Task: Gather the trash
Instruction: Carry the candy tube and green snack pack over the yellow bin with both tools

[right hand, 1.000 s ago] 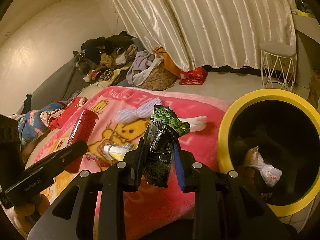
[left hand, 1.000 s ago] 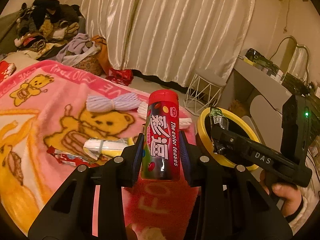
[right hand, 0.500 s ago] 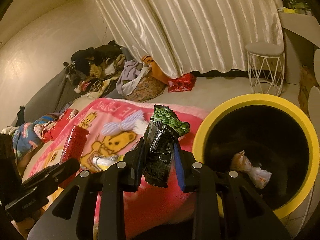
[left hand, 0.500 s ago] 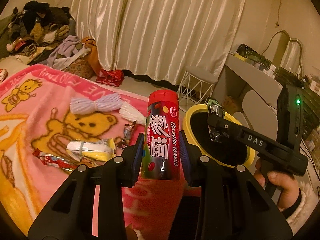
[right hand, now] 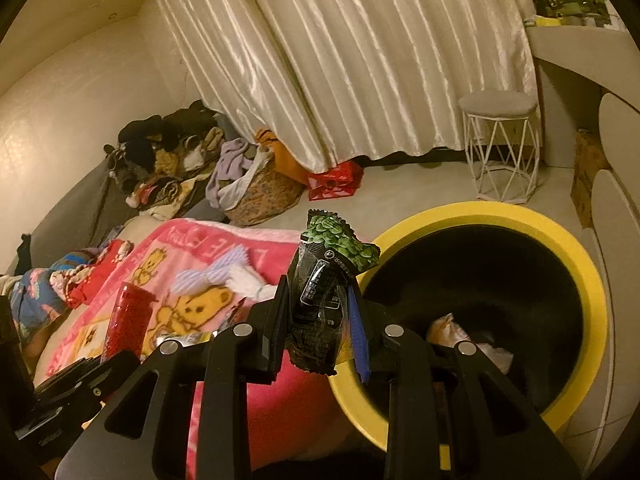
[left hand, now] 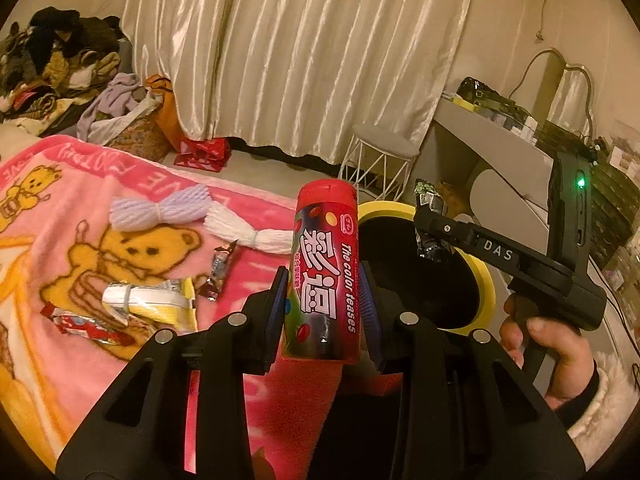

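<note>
My left gripper point(left hand: 323, 312) is shut on a red candy tube point(left hand: 325, 272), held upright beside the yellow-rimmed black bin point(left hand: 486, 280). My right gripper point(right hand: 318, 328) is shut on a black and green snack wrapper point(right hand: 324, 280), held at the near-left rim of the bin point(right hand: 560, 236). In the left wrist view the right gripper point(left hand: 430, 226) holds the wrapper point(left hand: 428, 200) over the bin's mouth. The tube also shows at the left in the right wrist view point(right hand: 128, 324). A crumpled white bag point(right hand: 464, 336) lies inside the bin.
The pink bear blanket point(left hand: 60, 200) carries a yellow and white packet point(left hand: 148, 300), a red wrapper point(left hand: 80, 322), small candy wrappers point(left hand: 218, 268) and yarn bundles point(left hand: 160, 210). A white wire stool point(left hand: 380, 160), a clothes pile point(right hand: 168, 148) and a desk point(left hand: 500, 148) stand around.
Both grippers have moved right toward the bin with their loads. The right gripper's wrapper now hangs over the bin's mouth, and the bin fills more of the right wrist view.
</note>
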### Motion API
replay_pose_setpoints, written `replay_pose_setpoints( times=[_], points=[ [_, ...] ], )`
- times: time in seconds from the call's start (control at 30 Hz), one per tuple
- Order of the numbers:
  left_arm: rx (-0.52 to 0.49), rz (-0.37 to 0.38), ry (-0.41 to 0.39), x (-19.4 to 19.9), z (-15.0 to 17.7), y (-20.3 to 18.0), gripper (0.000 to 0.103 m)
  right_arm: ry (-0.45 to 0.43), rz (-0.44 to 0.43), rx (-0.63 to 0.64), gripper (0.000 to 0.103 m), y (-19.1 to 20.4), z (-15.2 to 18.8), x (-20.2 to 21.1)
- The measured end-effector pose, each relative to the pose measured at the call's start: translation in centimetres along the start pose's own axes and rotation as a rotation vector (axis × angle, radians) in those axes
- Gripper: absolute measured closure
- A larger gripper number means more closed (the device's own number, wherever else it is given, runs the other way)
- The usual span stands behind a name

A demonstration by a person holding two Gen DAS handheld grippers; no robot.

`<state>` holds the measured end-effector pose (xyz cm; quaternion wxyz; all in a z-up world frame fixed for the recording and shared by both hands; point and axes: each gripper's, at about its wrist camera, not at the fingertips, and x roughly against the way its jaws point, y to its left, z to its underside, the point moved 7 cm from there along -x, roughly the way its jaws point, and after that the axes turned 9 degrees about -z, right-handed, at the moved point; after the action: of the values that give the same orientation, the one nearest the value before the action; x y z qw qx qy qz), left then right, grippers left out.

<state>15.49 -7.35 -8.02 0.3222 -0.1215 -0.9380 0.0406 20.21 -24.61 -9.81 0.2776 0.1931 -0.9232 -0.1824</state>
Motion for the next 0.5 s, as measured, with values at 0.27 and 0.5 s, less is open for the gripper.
replay_pose_setpoints(
  times=[0.27, 0.5],
  points=[
    [-0.017, 0.019, 0.008, -1.0, -0.2, -1.5, 0.076, -0.022, 0.043, -0.015, 0.077, -1.9, -0.3, 0.8],
    [-0.034, 0.035, 0.009, -1.6, -0.3, -2.9, 0.076, -0.042, 0.09, -0.036, 0.077, -3.7, -0.6, 1.3]
  ],
)
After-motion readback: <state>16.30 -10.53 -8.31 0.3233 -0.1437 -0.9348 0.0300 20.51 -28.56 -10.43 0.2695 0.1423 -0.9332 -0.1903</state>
